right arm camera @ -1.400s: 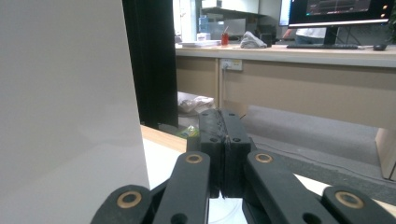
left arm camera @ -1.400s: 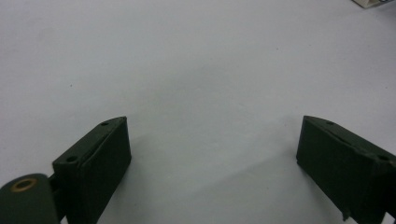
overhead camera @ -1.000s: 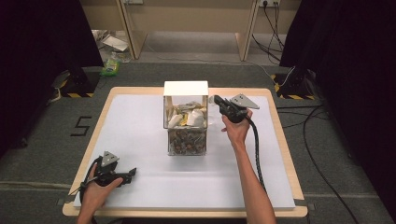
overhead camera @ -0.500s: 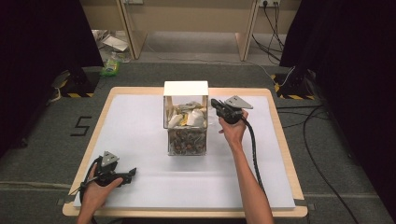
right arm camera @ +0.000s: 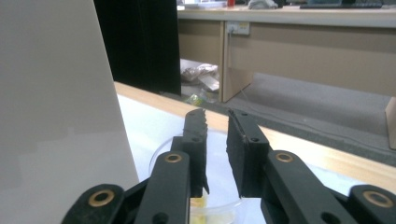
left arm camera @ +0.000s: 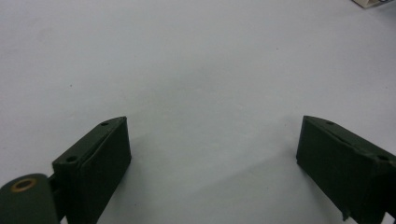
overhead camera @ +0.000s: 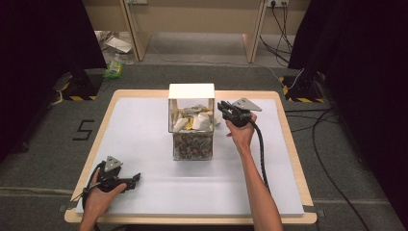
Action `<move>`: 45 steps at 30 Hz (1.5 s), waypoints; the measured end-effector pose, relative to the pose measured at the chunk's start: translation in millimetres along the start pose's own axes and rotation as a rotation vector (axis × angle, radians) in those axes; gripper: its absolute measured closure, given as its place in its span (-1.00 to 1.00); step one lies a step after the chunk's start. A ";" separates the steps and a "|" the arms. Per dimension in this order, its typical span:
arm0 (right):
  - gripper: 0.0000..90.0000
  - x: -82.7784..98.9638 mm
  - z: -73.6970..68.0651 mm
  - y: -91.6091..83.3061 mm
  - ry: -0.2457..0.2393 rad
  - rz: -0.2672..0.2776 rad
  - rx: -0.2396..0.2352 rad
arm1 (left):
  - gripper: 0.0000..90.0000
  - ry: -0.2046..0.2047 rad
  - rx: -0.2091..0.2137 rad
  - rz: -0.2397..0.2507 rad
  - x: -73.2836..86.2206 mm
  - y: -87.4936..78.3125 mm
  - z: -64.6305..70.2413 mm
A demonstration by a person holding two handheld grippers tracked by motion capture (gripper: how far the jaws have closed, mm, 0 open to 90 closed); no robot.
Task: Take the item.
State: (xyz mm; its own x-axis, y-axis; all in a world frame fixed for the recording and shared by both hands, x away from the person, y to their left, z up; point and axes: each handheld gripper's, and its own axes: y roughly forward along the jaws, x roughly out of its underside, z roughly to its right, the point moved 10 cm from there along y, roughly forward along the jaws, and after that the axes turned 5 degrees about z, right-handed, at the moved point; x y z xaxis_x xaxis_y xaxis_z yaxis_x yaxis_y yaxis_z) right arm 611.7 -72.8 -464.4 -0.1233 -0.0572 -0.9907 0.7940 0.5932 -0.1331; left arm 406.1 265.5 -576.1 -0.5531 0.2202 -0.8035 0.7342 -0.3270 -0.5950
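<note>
2 tools are in play, and only the right tool [overhead camera: 223, 107] is at work. It sits near the centre of the high view, just beside the upper right edge of the clear box [overhead camera: 191, 139], tips pointing towards the box wall. In the right gripper view the right tool [right arm camera: 215, 114] has its jaws slightly parted; they have just been opening, and nothing is in the narrow gap between the pads. Behind and below them lies a clear round dish [right arm camera: 159, 156] with something yellow in it, and the white side of the box [right arm camera: 56, 116] takes up the left of that frame.

The box stands in the middle of the white surface [overhead camera: 144, 125], capped by a white lid [overhead camera: 191, 90], with pale wrappers and loose bits above a darker layer at the bottom.

At the lower left of the high view the left tool [overhead camera: 136, 177] rests on the surface, well apart from the box. In the left gripper view the left tool [left arm camera: 212, 123] has its jaws spread wide over bare sheet [left arm camera: 187, 56].

Judging progress: a release beside the box looks just finished, so the work seems mid-way. The box still holds plenty, and whether those contents are the goal I cannot tell.
</note>
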 end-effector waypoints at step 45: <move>-0.06 -18.2 -3.8 -74.6 0.031 0.023 0.057 | -0.80 0.001 0.001 0.000 0.0 -0.1 0.0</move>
State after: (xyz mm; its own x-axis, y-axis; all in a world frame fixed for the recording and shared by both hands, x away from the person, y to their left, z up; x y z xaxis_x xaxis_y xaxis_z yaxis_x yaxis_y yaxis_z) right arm 552.4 -112.9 -436.3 -0.1226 -0.0186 -0.9923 0.8293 0.5473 -0.1127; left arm 406.0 265.5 -576.1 -0.5525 0.2212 -0.8036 0.7340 -0.3277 -0.5948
